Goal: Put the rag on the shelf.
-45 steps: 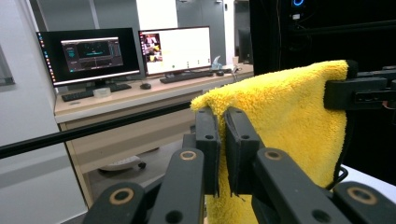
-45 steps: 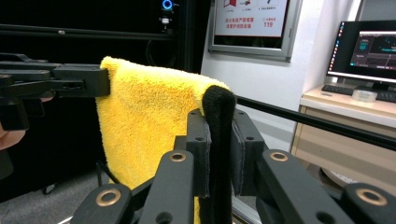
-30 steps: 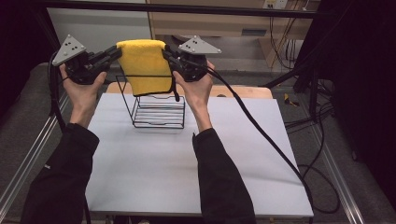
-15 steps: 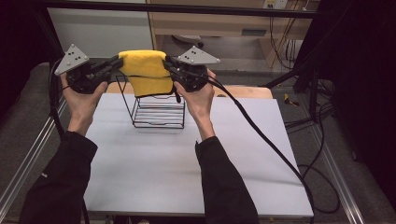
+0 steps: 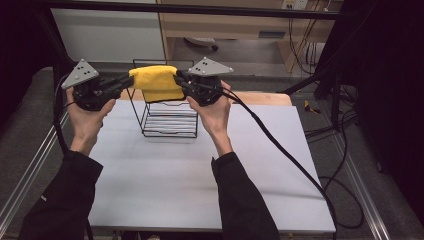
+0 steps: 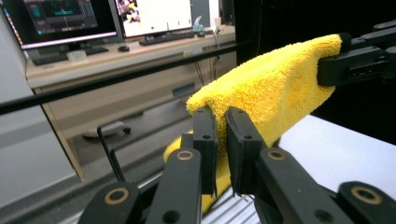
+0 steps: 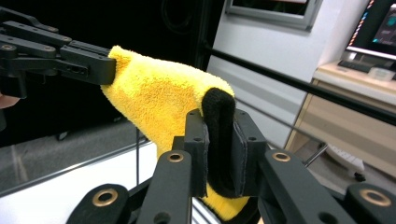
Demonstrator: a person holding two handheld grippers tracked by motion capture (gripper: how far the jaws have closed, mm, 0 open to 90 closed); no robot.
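A yellow fluffy cloth with a black edge hangs folded over the top of a black wire rack at the back of the white table. My left gripper is shut on the cloth's left end, its jaws pinching yellow pile in the left gripper view. My right gripper is shut on the right end, where the black hem sits between its pads. The cloth is stretched between both grippers just above the rack.
The white table lies in front of the rack. A black frame bar crosses the back above a wooden shelf unit. A thick cable trails from my right gripper across the table's right side. Monitors and a keyboard stand on a desk beyond.
Both grippers have come down a little with the cloth, bringing it lower over the wire rack. The grip on each end is unchanged.
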